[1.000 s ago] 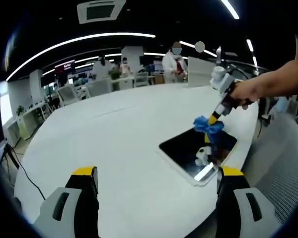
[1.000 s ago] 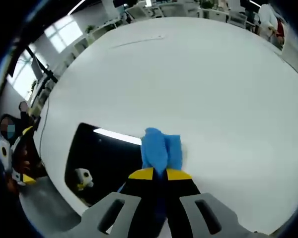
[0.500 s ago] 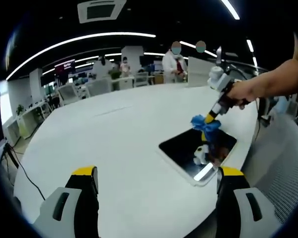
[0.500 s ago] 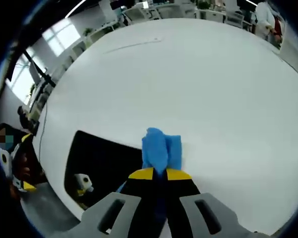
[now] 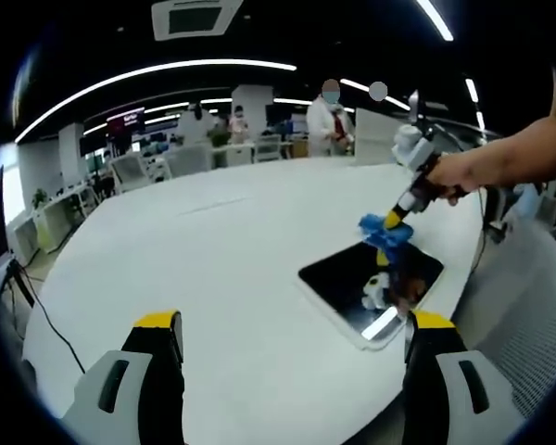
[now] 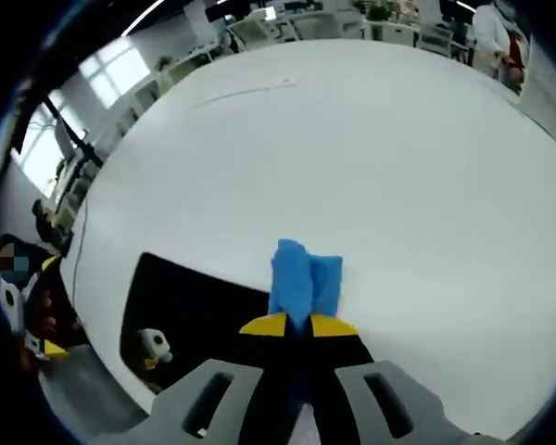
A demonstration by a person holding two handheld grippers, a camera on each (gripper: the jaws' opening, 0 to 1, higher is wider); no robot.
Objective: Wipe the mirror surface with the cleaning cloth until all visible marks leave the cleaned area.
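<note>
A dark rectangular mirror (image 5: 371,283) lies flat on the white table near its right edge. My right gripper (image 5: 396,222), held by a hand, is shut on a blue cleaning cloth (image 5: 386,232) that rests at the mirror's far edge. In the right gripper view the cloth (image 6: 303,283) sticks out past the shut yellow-tipped jaws of my right gripper (image 6: 298,325), at the edge of the mirror (image 6: 190,311). My left gripper (image 5: 292,324) hangs open above the table, well short of the mirror, with nothing between its jaws.
The big round white table (image 5: 195,269) spreads to the left and far side. A cable (image 5: 46,324) hangs off its left edge. Desks, chairs and standing people (image 5: 329,120) are behind the table. The table edge runs just past the mirror.
The right gripper with the cloth has shifted slightly along the mirror's far edge. The left gripper has stayed put.
</note>
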